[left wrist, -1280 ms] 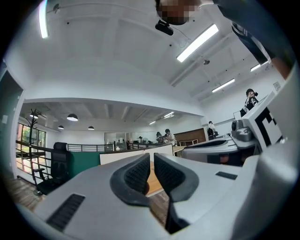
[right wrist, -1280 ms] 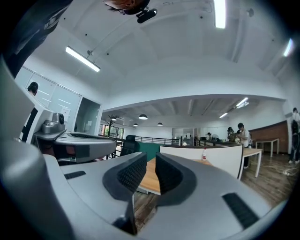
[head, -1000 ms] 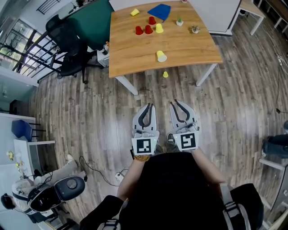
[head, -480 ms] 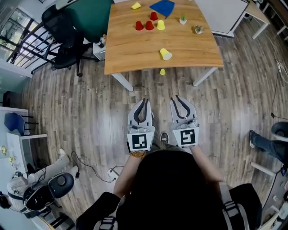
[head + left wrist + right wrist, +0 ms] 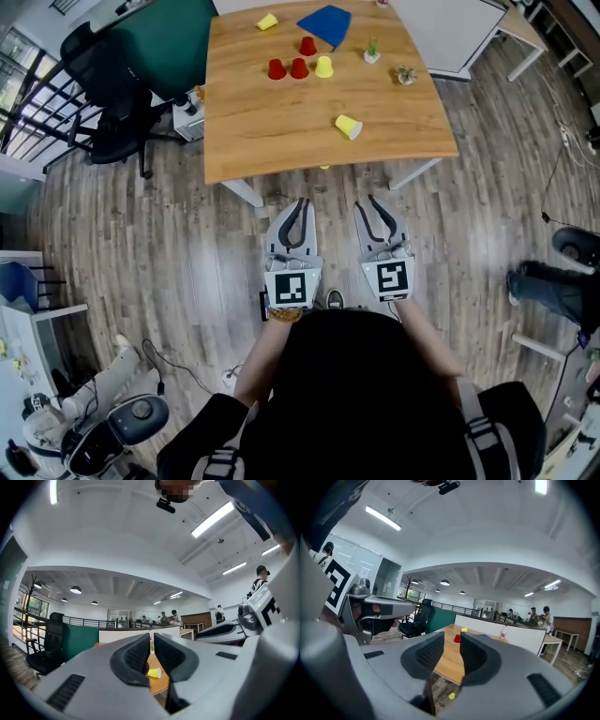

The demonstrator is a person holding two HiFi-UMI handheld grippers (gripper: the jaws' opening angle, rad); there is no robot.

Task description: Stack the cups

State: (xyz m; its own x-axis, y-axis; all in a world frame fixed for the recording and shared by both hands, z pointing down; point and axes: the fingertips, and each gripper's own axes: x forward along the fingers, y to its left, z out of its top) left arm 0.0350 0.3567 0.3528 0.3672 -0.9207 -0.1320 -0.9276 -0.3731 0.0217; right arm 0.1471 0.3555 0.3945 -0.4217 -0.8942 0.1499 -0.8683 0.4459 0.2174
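Cups [image 5: 298, 67] all on table [image 5: 272, 131], far ahead of you. Red and yellow bunch at far side, one yellow cup [image 5: 348, 126] tipped over near front edge. Your left gripper [image 5: 299, 204] pinched tight, empty. Right gripper [image 5: 374, 202] narrow gap, opening, nothing in it. Both held low over floor, guessing because table not in reach yet.

The table [image 5: 281, 131] is cut off by the top edge of the head view. In the left gripper [image 5: 151, 644] view, the jaws hide most of it. A yellow thing [image 5: 451, 695] on the floor is too small to tell what it is.
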